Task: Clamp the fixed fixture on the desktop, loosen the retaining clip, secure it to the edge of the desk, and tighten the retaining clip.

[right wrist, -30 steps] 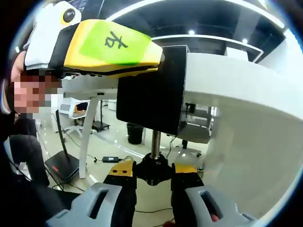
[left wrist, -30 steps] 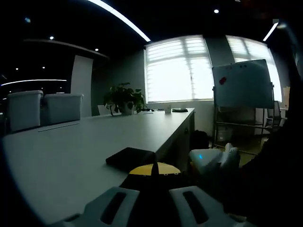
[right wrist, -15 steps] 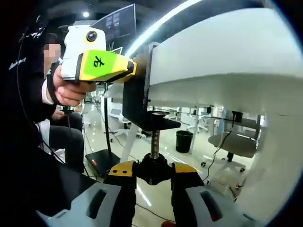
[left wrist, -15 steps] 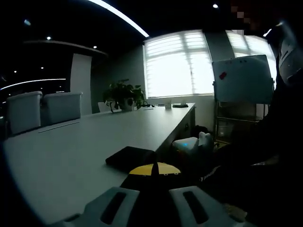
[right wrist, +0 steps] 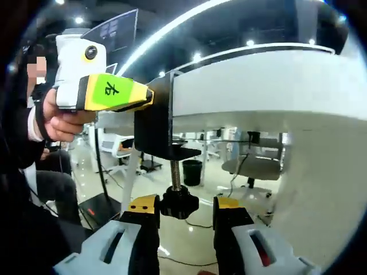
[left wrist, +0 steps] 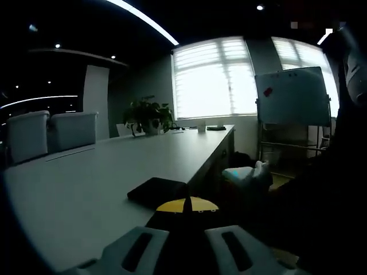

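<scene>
Right hand-held gripper [right wrist: 179,215] stood apart around the knob [right wrist: 179,201]; left hand-held gripper [left wrist: 184,213] clamped the rigid fixture [right wrist: 155,129], which looked heavy, at 12 o'clock.

The clamp [right wrist: 159,127] looks like matt black metal, its screw [right wrist: 176,176] bare threaded steel ending in a black plastic knob [right wrist: 179,203]. The desk [right wrist: 269,86] edge is smooth white laminate with a faint sheen; in the left gripper view its top [left wrist: 103,172] reads as flat matt grey. The left gripper [right wrist: 150,96] has a yellow plastic shell with a green label. The floor [right wrist: 189,226] is glossy.
</scene>
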`<action>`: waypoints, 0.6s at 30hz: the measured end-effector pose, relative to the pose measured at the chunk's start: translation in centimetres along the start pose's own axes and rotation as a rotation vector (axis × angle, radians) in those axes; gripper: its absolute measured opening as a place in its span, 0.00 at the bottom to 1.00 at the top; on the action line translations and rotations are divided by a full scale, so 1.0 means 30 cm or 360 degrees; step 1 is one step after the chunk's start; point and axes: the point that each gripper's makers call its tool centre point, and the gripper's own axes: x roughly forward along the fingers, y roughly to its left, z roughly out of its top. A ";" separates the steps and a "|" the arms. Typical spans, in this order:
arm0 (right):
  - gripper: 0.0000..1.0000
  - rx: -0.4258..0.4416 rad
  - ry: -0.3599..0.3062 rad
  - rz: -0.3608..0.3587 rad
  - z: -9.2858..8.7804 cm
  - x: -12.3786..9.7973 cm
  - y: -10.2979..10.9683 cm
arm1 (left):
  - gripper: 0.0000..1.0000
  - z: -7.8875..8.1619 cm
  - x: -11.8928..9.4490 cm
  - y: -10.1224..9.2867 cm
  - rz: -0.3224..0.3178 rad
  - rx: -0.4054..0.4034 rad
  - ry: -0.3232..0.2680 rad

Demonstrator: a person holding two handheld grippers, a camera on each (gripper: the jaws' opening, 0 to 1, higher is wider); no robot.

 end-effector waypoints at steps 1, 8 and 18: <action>0.35 -0.0001 -0.0006 -0.0092 0.002 -0.008 -0.004 | 0.01 0.000 0.000 0.001 -0.0002 0.0001 -0.0004; 0.39 -0.0032 0.0035 -0.0468 0.002 0.024 0.014 | 0.01 0.002 -0.003 0.003 -0.0025 -0.0006 -0.0022; 0.25 -0.0061 0.0102 -0.0674 -0.008 0.061 0.003 | 0.01 0.005 -0.016 0.008 -0.0043 -0.0016 -0.0045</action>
